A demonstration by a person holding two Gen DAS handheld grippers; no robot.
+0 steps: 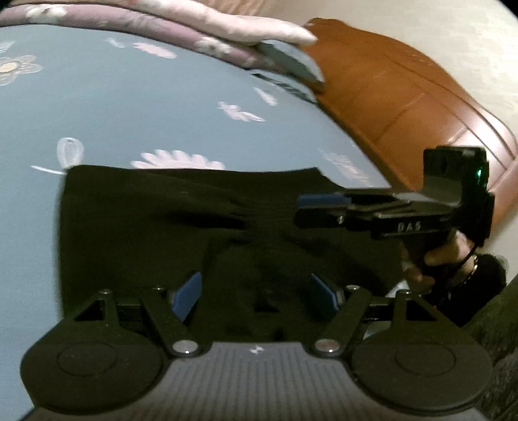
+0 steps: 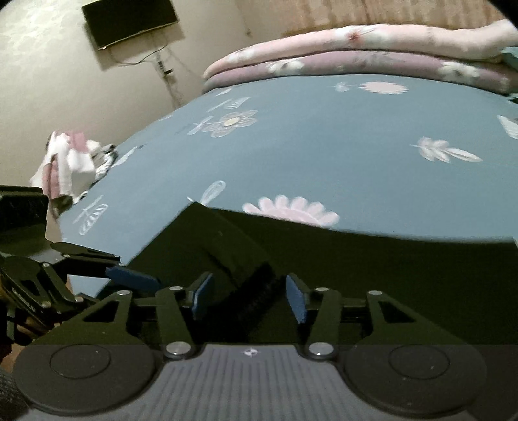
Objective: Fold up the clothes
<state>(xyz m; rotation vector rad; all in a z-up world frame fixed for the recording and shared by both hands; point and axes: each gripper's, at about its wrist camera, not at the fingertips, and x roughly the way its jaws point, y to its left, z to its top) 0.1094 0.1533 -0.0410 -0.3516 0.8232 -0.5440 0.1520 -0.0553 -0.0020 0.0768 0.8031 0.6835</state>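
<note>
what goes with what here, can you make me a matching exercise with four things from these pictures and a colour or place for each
Things:
1. garment
2. bed sheet
3. headboard
4. screen

Descriptions:
A. hangs on the wall
B. orange-brown wood
C. black, spread flat on the bed
D. blue-grey with a flower print

Right pairs: 1-C, 2-D, 3-B, 4-A

A home bedroom: a bed [image 2: 323,145] under a blue flowered sheet, folded floral quilts [image 2: 356,55] stacked at its far edge, a brown wooden headboard [image 1: 404,97] at one side, and a flat television [image 2: 129,21] mounted on the pale wall.
</note>
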